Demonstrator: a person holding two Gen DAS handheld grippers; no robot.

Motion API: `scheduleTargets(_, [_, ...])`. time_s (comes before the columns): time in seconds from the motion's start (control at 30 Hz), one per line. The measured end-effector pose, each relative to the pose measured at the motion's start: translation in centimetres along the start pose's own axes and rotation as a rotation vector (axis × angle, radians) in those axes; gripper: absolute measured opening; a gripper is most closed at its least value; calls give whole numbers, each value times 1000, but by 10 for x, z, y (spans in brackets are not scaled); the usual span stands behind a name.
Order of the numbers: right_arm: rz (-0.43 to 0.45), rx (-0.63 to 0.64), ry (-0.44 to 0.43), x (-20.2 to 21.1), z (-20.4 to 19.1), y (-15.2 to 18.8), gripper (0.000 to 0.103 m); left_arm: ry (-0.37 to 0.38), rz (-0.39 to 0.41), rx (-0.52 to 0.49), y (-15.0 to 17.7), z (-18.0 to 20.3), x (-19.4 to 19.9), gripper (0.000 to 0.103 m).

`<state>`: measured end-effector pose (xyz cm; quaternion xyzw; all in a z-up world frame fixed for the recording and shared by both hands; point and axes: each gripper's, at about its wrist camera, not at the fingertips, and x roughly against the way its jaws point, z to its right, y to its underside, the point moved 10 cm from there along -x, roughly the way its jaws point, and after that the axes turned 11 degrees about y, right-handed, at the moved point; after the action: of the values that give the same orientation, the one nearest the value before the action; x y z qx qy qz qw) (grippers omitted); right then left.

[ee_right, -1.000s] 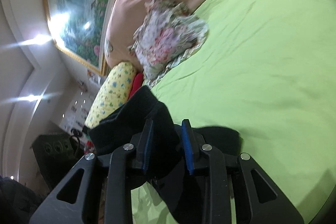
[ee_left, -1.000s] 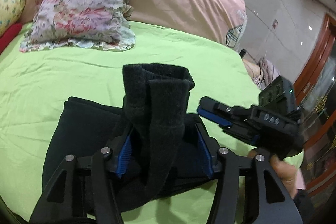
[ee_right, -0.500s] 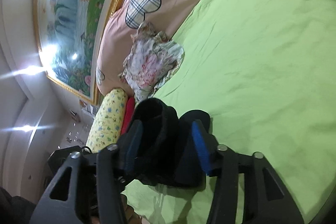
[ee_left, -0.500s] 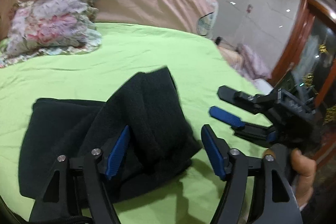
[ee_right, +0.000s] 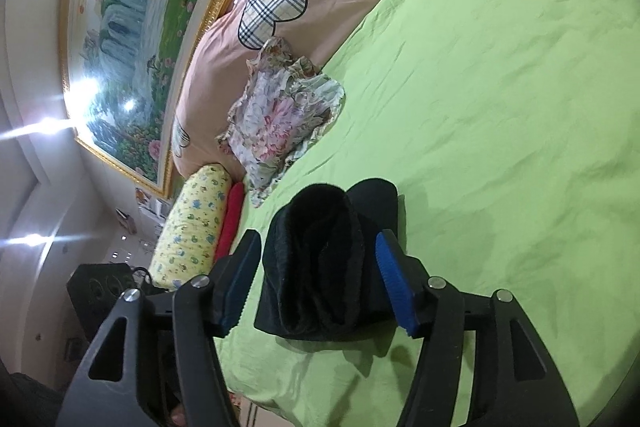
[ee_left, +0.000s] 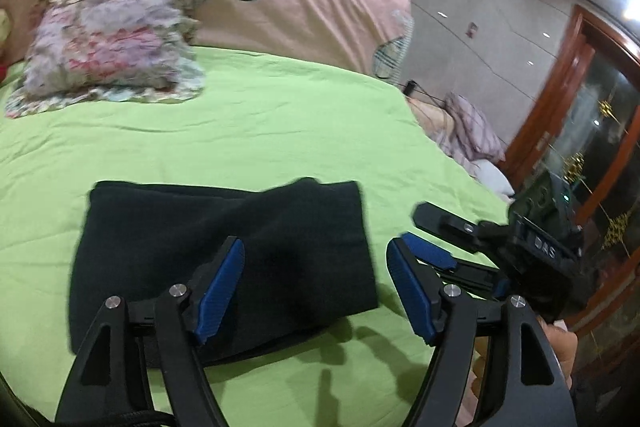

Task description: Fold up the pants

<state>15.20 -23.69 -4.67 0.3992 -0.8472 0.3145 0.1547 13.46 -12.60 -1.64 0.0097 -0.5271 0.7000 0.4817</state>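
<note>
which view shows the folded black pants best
The left wrist view: the pants lie flat on the green sheet with nearly the whole folded outline visible. The right wrist view shows only one bunched end.

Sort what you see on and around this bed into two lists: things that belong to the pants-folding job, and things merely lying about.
Part of the job:
black pants
left gripper
right gripper
green bedsheet

Lying about:
floral cushion
pink pillow
yellow bolster
framed painting
</note>
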Motion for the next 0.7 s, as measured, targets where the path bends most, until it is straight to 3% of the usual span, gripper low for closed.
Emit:
scheduleTargets(0.47, [-15, 180, 147, -12, -29, 32, 71, -155, 38, 120, 1, -79, 56, 76])
scheduleTargets(0.7, [15, 208, 177, -5, -36, 36, 85, -193, 21, 212, 12, -116, 72, 78])
